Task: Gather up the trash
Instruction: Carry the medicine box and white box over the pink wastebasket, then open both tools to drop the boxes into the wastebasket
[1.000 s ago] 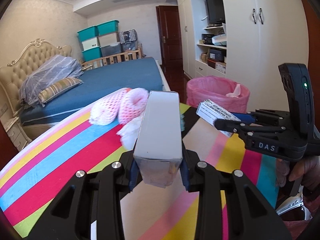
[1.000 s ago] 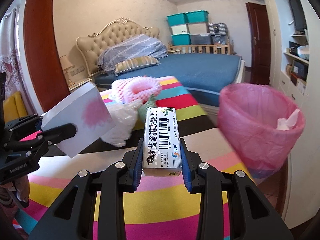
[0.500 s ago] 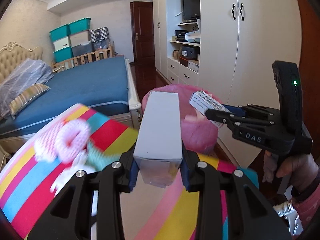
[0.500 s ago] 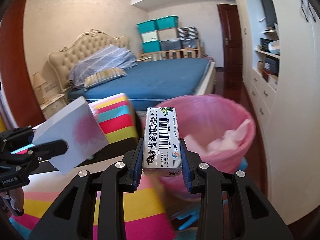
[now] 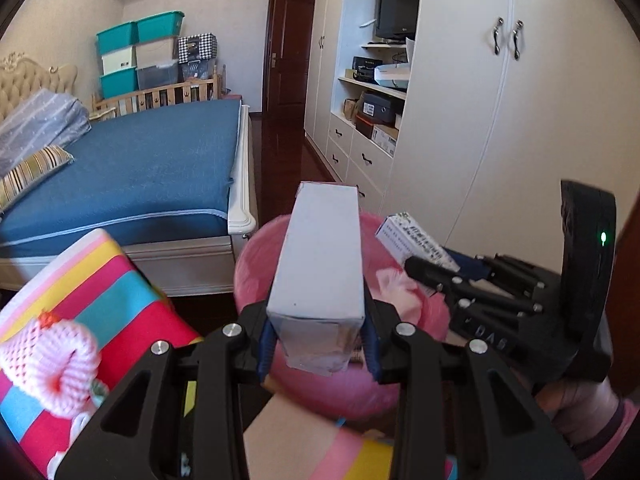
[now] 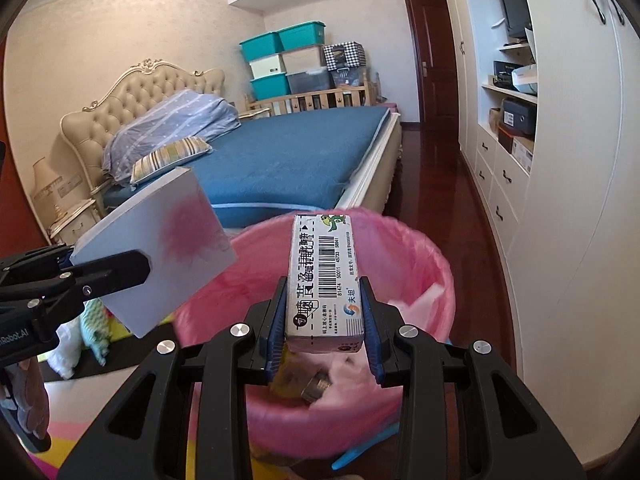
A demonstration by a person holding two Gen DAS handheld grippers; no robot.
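My left gripper is shut on a plain white box and holds it above the pink-lined trash bin. My right gripper is shut on a small barcode-printed box and holds it over the same bin, which has paper and wrappers inside. The white box also shows at the left of the right wrist view. The barcode box shows at the right of the left wrist view.
The striped table carries a pink foam net and a white plastic bag. A blue bed lies behind the bin. White cabinets stand to the right, with dark wood floor between.
Both grippers have swung right, away from the table, and now hold their boxes over the pink bin. Both grips are unchanged.
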